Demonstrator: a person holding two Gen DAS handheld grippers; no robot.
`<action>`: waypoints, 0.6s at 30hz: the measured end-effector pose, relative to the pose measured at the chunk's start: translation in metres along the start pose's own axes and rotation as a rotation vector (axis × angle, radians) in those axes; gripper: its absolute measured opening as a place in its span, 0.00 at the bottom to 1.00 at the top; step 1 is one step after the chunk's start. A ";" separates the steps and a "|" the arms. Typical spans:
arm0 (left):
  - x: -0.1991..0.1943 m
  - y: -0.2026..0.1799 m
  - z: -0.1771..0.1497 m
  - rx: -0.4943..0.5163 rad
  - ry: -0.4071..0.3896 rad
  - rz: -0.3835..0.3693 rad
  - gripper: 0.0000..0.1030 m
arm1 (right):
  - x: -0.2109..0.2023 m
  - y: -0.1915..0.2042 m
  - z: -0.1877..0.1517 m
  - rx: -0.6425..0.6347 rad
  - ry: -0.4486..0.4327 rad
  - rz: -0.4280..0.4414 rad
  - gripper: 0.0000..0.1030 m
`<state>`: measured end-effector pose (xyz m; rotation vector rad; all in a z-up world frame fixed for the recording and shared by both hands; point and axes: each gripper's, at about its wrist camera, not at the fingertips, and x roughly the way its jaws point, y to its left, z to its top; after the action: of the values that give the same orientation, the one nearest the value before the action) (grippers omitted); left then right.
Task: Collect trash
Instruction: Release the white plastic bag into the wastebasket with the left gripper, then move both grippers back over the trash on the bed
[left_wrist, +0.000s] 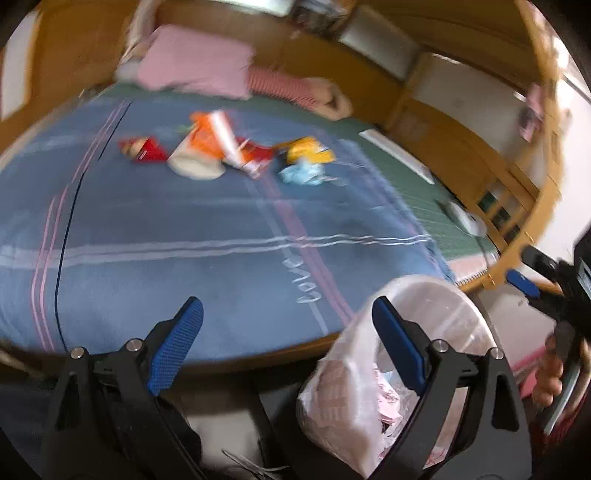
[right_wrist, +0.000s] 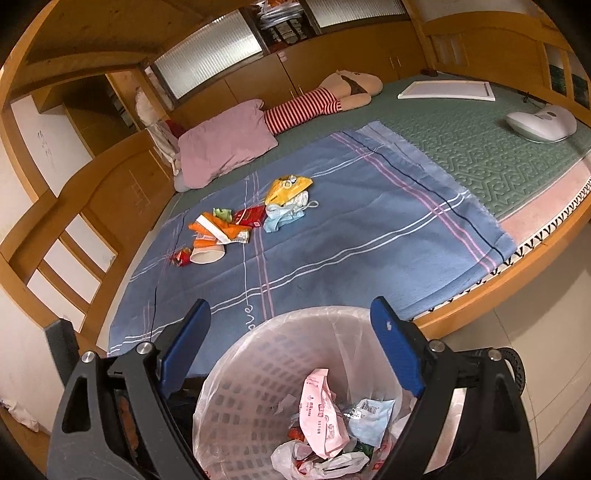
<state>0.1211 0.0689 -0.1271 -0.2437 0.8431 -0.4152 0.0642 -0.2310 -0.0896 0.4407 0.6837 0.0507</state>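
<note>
Both the left gripper (left_wrist: 288, 345) and right gripper (right_wrist: 290, 349) hang with jaws released and empty over the white plastic-lined bin (right_wrist: 258, 354). The remaining wrappers and paper cup (right_wrist: 207, 254) lie far ahead on the blue checked blanket (right_wrist: 351, 251), probably nearer the left gripper.

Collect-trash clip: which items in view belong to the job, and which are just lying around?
Job:
- wrappers
- paper cup
- yellow packet
- blue face mask
- lined bin

Lying about:
- pink pillow
- striped doll
- white board
- white device
</note>
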 end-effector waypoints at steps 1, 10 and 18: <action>0.002 0.002 0.001 -0.019 0.003 0.007 0.90 | 0.002 0.001 -0.001 0.002 0.006 0.002 0.84; 0.002 -0.007 0.002 0.023 -0.036 0.076 0.92 | 0.014 0.012 -0.005 -0.015 0.031 0.018 0.84; 0.021 -0.004 0.063 0.200 -0.124 0.387 0.92 | 0.029 0.026 0.004 -0.054 0.051 -0.014 0.84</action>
<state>0.1804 0.0590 -0.0994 0.0796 0.7014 -0.1184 0.0917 -0.2034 -0.0930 0.3841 0.7339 0.0671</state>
